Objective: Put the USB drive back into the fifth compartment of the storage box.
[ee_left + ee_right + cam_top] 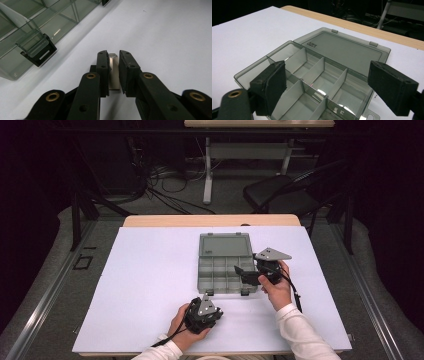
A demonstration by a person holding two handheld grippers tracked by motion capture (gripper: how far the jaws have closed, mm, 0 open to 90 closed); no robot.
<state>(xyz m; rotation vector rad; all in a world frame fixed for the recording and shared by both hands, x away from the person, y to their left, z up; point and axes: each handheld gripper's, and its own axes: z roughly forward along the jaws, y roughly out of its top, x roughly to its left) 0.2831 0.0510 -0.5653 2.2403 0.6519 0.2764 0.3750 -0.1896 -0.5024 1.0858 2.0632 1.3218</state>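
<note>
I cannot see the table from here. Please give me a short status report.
Left gripper nearly shut around small metal piece on table. Right gripper open over open compartment box. Nothing in the way.

My left gripper's (113, 75) black jaws hide most of the small flat silvery metal piece (114, 72); the translucent grey plastic compartment box (30, 37) runs off the frame's top-left edge.

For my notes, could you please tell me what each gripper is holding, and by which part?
The left gripper has a small flat metal piece between its nearly closed jaws, around its middle. The right gripper holds nothing, open over the compartment box.
</note>
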